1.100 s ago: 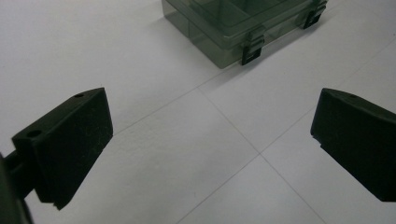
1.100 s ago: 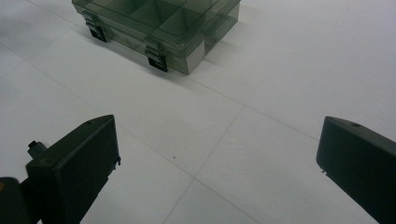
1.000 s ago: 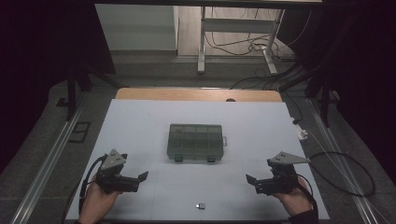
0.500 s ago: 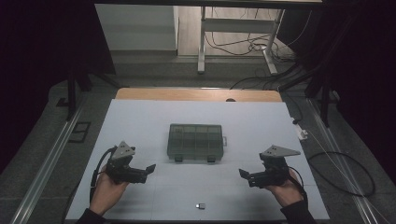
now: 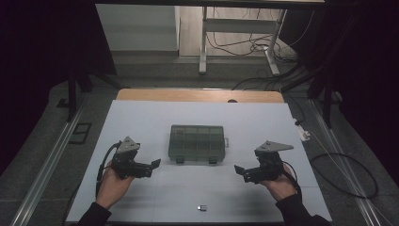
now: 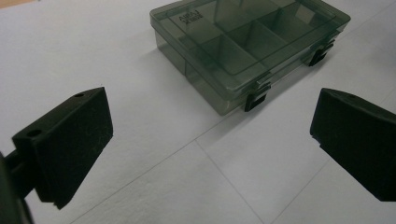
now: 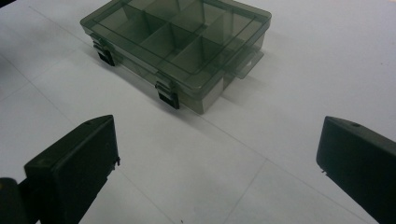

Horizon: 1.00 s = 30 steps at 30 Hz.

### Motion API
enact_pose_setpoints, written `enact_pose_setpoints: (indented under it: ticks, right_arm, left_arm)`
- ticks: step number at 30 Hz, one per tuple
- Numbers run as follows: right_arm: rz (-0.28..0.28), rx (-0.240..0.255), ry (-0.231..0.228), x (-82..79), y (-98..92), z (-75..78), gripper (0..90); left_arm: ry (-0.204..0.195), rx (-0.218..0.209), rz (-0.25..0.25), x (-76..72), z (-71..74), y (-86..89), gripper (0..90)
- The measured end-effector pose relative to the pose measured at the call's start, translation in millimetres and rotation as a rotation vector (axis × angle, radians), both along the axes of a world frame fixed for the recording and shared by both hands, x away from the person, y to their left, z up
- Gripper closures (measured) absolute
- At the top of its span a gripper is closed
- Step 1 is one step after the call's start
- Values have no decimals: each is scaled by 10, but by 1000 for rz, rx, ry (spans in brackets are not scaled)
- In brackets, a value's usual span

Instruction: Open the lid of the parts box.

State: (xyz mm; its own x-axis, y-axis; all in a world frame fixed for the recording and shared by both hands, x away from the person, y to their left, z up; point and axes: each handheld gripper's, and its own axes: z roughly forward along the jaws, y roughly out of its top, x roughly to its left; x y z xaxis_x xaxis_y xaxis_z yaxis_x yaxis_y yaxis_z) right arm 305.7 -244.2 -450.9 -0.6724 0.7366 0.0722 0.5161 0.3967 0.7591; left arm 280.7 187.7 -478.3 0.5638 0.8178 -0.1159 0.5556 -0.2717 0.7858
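- While held above the white worktop (image 5: 141,122), left claw (image 5: 154,164) sat released, jaws spread wide, nothing between them.
- Same for right claw (image 5: 240,170): released, jaws wide apart, nothing gripped.
- Both claws pointed inward toward each other, flanking the front of the smoky clear compartment box (image 5: 197,142), clear of it, no contact.
- Box lay flat near worktop centre, lid closed, long side facing the person.
- Two dark latches on the front edge: left latch (image 5: 180,160), right latch (image 5: 212,160); both looked snapped down.
- Small hang tab (image 5: 226,141) stuck out from the box's right end.
- Through the lid, dividers visible, several compartments; contents couldn't be made out, looked bare.
- Left claw view: box (image 6: 247,44) ahead between the jaws, angled, front-left corner nearest, latches toward the right.
- Right claw view: box (image 7: 182,46) ahead and left of centre, latches toward the left, tab at its near right end.
- Small dark part (image 5: 202,207) lay alone near the worktop's front edge, between the two hands, well apart from box and claws; too small to identify.
- Left hand (image 5: 113,186) wrapped round the left claw's body, cable looping off its outer side.
- Right hand (image 5: 280,186) likewise, grey three-cornered plate on top, dark sleeve at the wrist.
- Wooden strip (image 5: 197,95) ran along the worktop's far edge.
- Cables (image 5: 339,174) trailed over the floor right of the worktop.
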Motion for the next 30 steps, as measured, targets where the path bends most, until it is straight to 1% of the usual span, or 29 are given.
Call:
enact_pose_setpoints:
  ticks: [4,9,11,15,18,19,21,23,27,30]
  right_arm:
    - [0,4,3,63,39,-6,0]
    - [-11,14,28,151,90,-26,0]
    - [-6,21,25,176,109,-36,0]
    - [-4,11,22,219,142,-53,0]
    - [0,-1,18,246,160,-65,0]
    - [-4,-6,20,256,167,-68,0]
    - [-12,-1,35,276,183,-72,0]
    - [-12,-8,37,297,201,-80,0]
    - [-14,-23,58,338,239,-97,0]
    - [-2,-35,56,361,267,-104,0]
  left_arm:
    - [6,-9,-1,55,1,-26,0]
    - [8,-14,-16,123,-7,-56,0]
    - [9,-13,-20,151,-12,-70,0]
    - [-1,-5,-26,193,-16,-100,0]
    - [0,-10,-34,234,-18,-126,0]
    - [0,-11,-38,250,-19,-134,0]
    - [2,-14,-41,277,-22,-152,0]
    - [5,-20,-45,305,-28,-166,0]
    - [-1,-9,-46,351,-49,-189,0]
    - [1,-4,-51,386,-74,-204,0]
